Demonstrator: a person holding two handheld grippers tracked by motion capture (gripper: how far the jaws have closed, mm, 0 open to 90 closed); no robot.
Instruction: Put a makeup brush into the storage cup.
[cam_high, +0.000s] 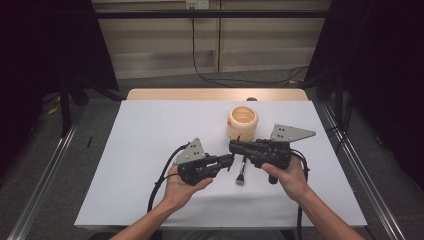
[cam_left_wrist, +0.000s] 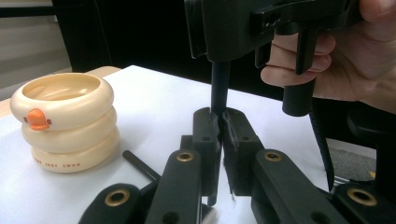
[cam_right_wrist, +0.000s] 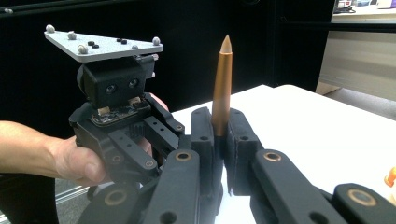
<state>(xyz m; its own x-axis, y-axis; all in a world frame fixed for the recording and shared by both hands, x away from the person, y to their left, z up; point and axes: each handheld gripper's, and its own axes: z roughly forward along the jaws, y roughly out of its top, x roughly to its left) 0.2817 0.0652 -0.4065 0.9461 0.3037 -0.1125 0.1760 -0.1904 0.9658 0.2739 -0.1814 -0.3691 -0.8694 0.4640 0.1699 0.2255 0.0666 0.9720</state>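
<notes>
step: brush (cam_high: 240, 172) clamped by both grippers, left (cam_high: 231, 160), right (cam_high: 233, 145), lower centre | next: one grip released, brush carried to duck cup (cam_high: 242, 121), upper centre

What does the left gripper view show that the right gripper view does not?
Left gripper view: the whole cream cup with its duck bill, a dark shaft and the right hand. Right gripper view: a copper pointed handle, the left hand and a grey plate. Both: black jaws shut, and the white table.

Partly legible "JUDY SWAN" on the cream ringed cup (cam_left_wrist: 63, 122)
</notes>
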